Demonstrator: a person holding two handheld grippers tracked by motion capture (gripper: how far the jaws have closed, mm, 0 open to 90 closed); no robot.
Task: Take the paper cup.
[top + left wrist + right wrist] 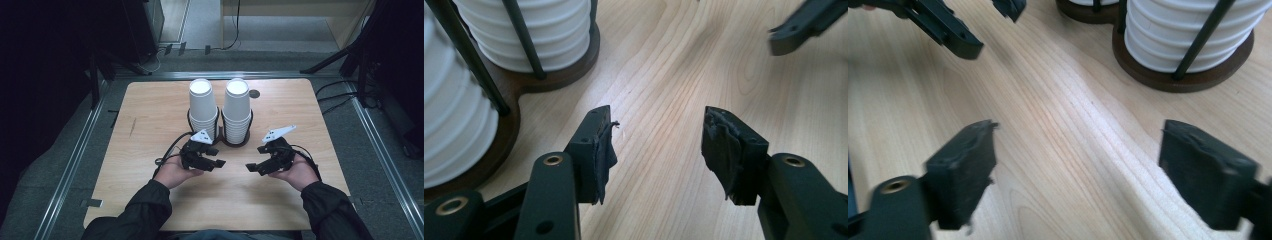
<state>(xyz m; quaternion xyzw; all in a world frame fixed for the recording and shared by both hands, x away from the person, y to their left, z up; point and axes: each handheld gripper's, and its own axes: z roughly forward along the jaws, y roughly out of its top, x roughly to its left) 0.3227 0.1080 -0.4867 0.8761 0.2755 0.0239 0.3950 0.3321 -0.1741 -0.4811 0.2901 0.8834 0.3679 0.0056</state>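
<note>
High view first: two tall stacks of white ribbed paper cups stand upright, rims down, in a dark wooden twin-ring holder with thin black wire posts (235, 142) at the far middle of the pale wooden table (150, 115). The left stack (203, 107) and the right stack (236, 107) sit side by side, just apart. Both grippers hang nearer the person, tips turned in toward each other. The left gripper (216, 163) sits just near of the left stack, the right gripper (251, 168) just near of the right one, each about equally close to its own stack. So the cups lie far of the tips, long axis vertical. Left gripper view: jaws apart, bare wood between the torn pads (606, 155). Right gripper view: jaws spread wide, nothing between them.
</note>
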